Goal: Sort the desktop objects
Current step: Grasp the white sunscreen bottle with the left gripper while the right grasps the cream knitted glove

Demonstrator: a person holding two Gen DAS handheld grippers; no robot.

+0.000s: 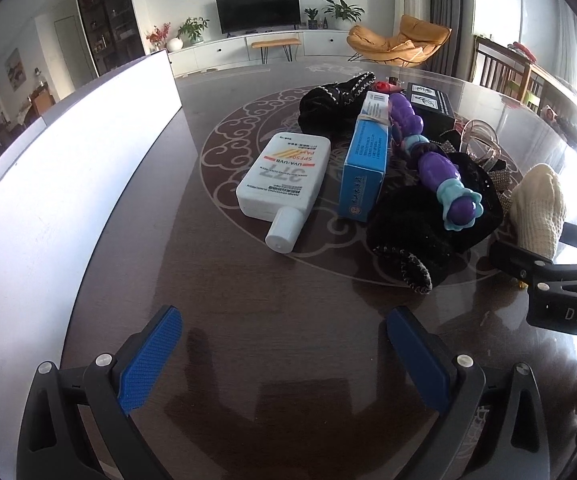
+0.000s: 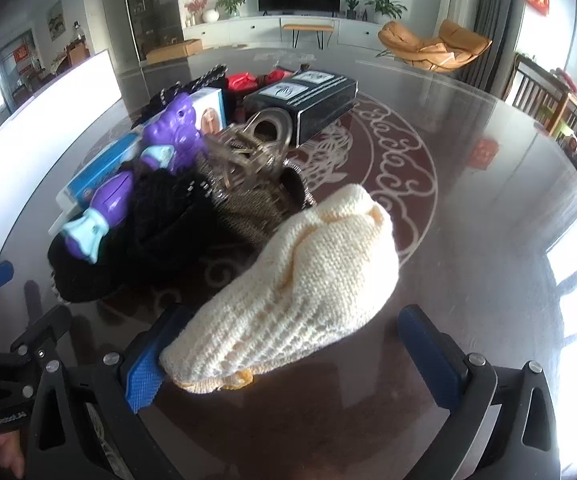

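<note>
A pile of objects lies on the dark round table: a white sunscreen bottle, a blue carton, a purple and teal toy, black knit pieces, a black box and a cream knit hat. My left gripper is open and empty, low over the table in front of the bottle. My right gripper is open, with the cream hat lying between its jaws and touching the left pad. The hat also shows in the left wrist view.
A large white board stands along the table's left side. A clear plastic item and a sparkly bag lie in the pile. Red items sit behind it. Chairs stand at the far right.
</note>
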